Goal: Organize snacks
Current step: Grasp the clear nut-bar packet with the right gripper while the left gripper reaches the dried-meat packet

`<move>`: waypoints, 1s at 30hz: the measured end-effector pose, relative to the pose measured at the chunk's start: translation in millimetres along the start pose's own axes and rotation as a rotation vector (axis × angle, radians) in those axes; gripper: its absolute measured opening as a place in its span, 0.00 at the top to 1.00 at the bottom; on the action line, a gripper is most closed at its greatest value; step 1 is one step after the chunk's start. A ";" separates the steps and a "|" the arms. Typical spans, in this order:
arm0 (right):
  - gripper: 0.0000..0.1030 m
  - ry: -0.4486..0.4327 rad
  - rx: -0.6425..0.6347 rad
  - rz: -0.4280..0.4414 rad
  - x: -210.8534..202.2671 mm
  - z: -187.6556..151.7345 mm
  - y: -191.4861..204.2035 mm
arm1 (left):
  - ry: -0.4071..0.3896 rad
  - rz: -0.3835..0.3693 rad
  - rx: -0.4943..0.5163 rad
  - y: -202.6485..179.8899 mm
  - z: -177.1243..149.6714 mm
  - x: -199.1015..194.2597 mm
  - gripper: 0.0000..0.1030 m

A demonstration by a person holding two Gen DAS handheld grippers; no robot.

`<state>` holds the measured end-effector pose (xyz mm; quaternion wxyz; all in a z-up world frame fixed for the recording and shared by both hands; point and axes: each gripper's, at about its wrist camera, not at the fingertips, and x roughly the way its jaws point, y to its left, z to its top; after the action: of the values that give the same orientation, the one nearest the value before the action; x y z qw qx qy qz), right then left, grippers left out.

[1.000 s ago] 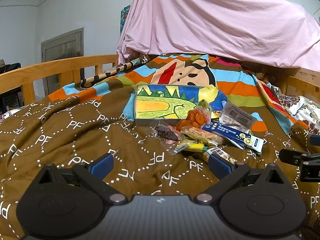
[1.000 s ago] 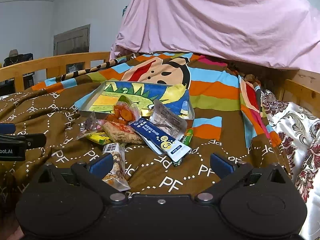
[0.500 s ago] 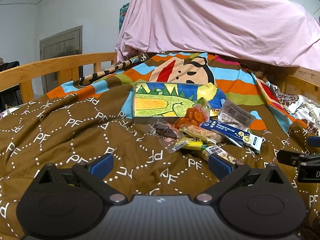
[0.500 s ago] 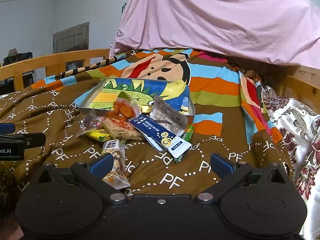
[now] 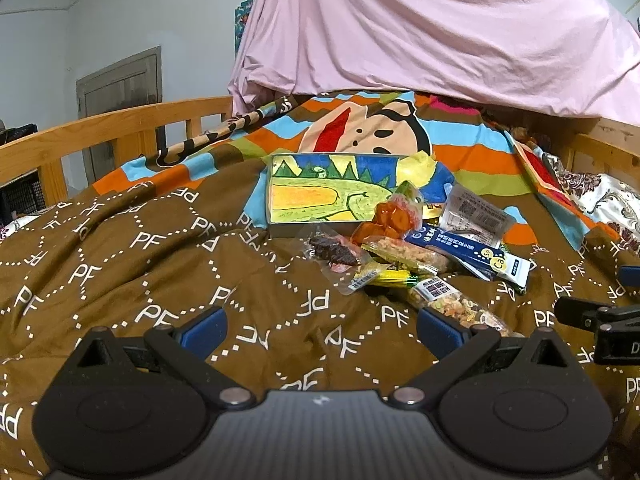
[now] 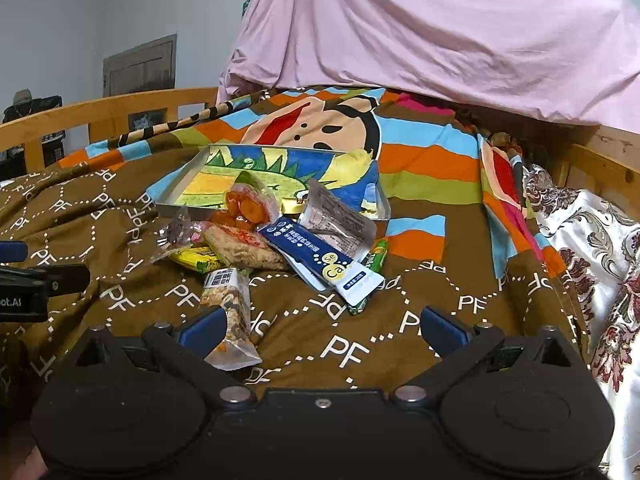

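Both grippers, left gripper and right gripper, gape wide and empty. The snack pile lies ahead of them, against the tray's near edge; one nut packet touches the right gripper's left finger.

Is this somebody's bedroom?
Most likely a bedroom: the snacks lie on a brown blanket spread over a bed with a wooden rail, and a door stands behind.

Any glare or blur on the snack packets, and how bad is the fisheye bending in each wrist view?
Left wrist: snack packets sharp, faint sheen only; wooden bed rail bows, corners vignetted black. Right wrist: blue sachet print legible, no glare; rail curves likewise.
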<state>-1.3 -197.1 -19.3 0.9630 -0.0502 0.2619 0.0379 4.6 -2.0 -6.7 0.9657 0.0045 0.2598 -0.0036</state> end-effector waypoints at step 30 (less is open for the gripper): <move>0.01 0.086 -0.134 0.288 78.5 8.9 36.6 | 0.154 -0.252 0.060 8.8 53.2 91.4 0.00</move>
<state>67.0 -156.2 -54.4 0.9300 -0.0778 0.3044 0.1908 110.4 5.7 -6.5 0.9341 0.0008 0.3316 -0.1320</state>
